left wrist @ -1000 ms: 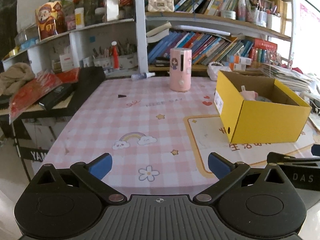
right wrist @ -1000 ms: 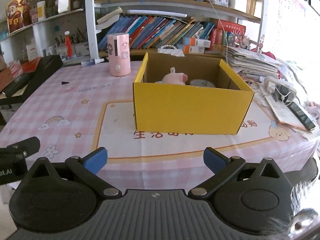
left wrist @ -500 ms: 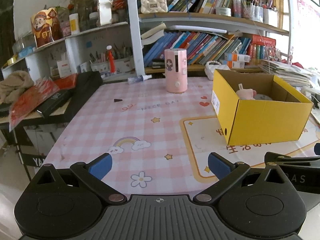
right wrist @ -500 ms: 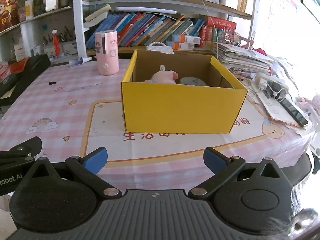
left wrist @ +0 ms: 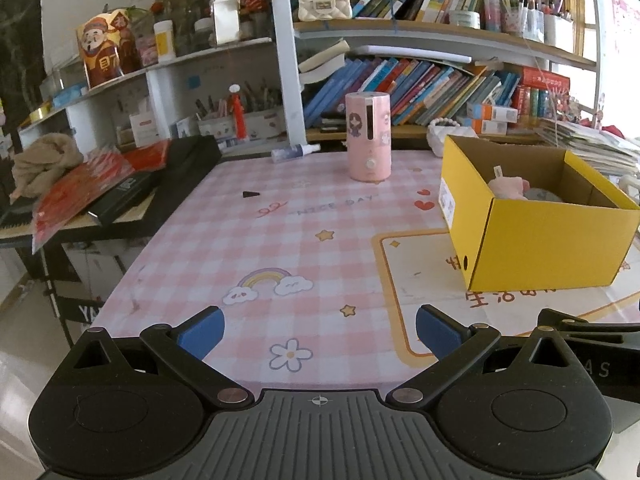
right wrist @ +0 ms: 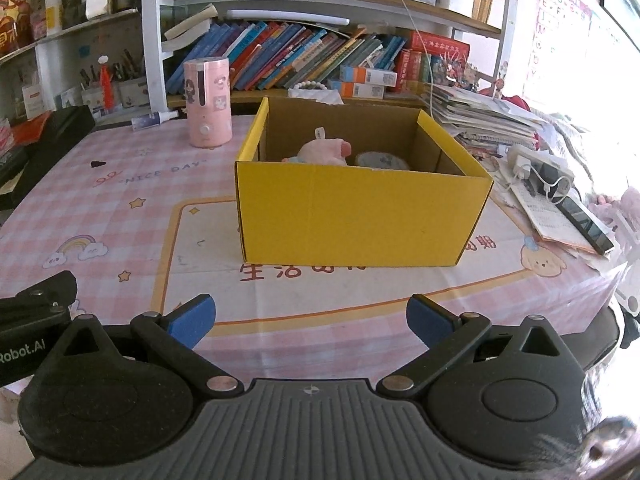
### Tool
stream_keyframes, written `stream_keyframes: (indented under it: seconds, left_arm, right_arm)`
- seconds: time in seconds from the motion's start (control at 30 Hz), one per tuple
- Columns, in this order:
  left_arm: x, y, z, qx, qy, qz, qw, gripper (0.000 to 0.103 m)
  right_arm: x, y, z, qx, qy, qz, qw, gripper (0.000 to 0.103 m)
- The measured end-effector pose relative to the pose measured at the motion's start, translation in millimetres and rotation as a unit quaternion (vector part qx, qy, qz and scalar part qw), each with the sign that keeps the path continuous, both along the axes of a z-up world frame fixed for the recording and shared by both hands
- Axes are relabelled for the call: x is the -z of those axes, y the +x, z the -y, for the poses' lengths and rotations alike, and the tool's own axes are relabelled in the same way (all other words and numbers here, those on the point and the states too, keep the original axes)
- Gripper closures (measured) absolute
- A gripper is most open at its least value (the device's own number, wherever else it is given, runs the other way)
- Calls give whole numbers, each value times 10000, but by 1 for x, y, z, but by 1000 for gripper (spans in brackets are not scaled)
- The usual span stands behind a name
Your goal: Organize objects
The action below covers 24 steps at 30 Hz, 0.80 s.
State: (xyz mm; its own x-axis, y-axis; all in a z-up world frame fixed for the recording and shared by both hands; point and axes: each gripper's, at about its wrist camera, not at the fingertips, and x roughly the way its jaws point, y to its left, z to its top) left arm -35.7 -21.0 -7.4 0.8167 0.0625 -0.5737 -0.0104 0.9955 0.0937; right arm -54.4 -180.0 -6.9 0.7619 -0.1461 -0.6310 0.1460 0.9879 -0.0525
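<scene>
A yellow cardboard box (right wrist: pixel 356 216) stands open on the pink checked tablecloth (left wrist: pixel 280 240); it also shows at the right of the left wrist view (left wrist: pixel 552 248). Inside it lie a pink plush toy (right wrist: pixel 324 150) and a round pale object (right wrist: pixel 382 160). A pink cylindrical device (left wrist: pixel 368 142) stands upright at the table's far side, also seen in the right wrist view (right wrist: pixel 207 102). My left gripper (left wrist: pixel 318 330) is open and empty over the near table edge. My right gripper (right wrist: pixel 310 316) is open and empty, in front of the box.
A small black piece (left wrist: pixel 251 194) and a small spray bottle (left wrist: pixel 294 152) lie on the far table. Black cases and red packets (left wrist: pixel 120 184) sit on a stand at left. Bookshelves (left wrist: pixel 420 80) rise behind. Papers, a charger and a phone (right wrist: pixel 580 216) lie right of the box.
Both grippers have drawn back a little from the table, so the box and pink device look farther off. Both stay open and empty.
</scene>
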Motion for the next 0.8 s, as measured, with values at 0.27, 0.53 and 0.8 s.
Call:
stream_keyframes:
  seconds: [0.27,0.53,0.8]
  left_arm:
    - [1,0,1,-40,32,-87,9999,0]
    - [2,-1,1,-43,24,-139,9999,0]
    - [3,0,-2,-53,29,-179,9998,0]
  right_arm:
    - [1,0,-1,6,-25,-14,10000,2]
    - [3,-3,-1,16,-67,-41,10000,2]
    - [4,-3,-2,-6,-63,-68,10000,2]
